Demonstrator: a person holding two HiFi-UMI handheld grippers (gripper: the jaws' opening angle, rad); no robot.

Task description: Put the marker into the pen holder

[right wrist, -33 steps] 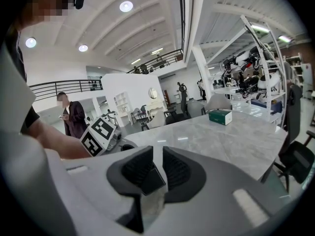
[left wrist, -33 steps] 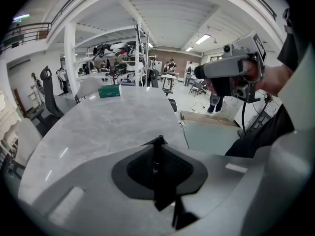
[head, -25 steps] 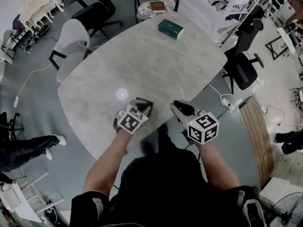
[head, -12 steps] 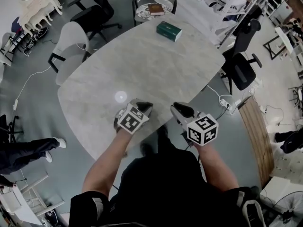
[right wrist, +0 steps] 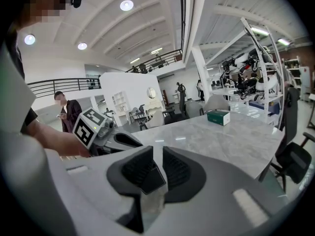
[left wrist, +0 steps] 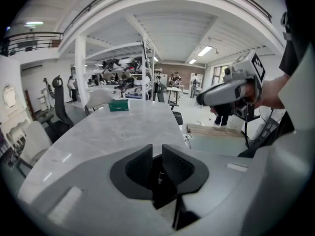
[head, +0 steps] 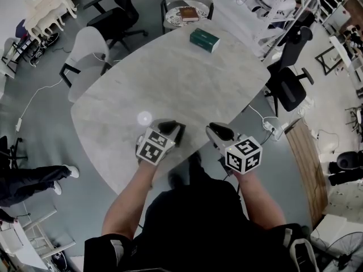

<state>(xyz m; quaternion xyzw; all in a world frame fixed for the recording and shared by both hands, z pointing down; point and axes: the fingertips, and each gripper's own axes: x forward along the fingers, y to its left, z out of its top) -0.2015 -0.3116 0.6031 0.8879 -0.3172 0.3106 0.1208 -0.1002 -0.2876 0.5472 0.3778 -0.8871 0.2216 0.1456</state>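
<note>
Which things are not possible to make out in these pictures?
- Marker and pen holder: neither shows in any view.
- Print on the green box: too small in all three views.
- Brown item on the round side table: head view, too small to name.
- Slit of the left claw: left gripper view, too dark to see inside.
</note>
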